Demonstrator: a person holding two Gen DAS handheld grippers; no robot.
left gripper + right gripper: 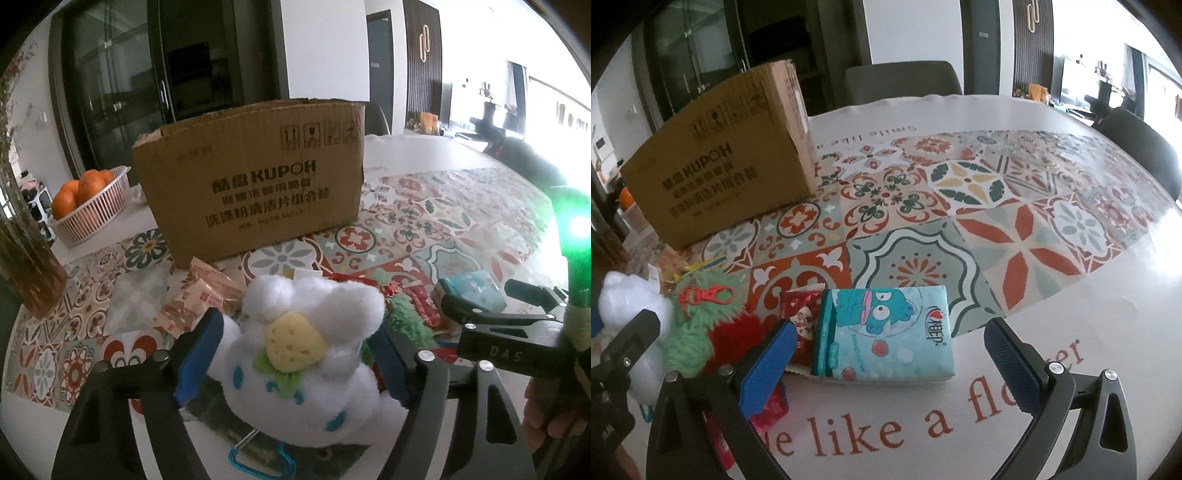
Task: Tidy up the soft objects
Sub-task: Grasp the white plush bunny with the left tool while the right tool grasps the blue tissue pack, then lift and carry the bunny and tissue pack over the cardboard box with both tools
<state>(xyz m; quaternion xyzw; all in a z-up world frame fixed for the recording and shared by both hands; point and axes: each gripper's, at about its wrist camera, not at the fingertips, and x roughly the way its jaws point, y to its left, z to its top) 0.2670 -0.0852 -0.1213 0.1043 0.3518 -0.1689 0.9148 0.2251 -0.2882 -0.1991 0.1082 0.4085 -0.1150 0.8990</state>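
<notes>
My left gripper (295, 358) is shut on a white plush toy (306, 354) with a yellow strawberry and blue marks, held just above the patterned table. A brown cardboard box (255, 188) stands behind it; it also shows in the right wrist view (720, 162). My right gripper (890, 354) is open, its blue pads on either side of a teal tissue pack (886, 332) lying on the table. A green and red furry plush (701, 332) with a red clasp lies left of the pack. The white plush (631, 306) shows at the far left there.
A basket of oranges (88, 203) and a glass vase (22, 251) stand at the left. Snack packets (199, 295) lie in front of the box. Red packets (801, 317) lie beside the tissue pack. Chairs (905, 81) stand beyond the table's far edge.
</notes>
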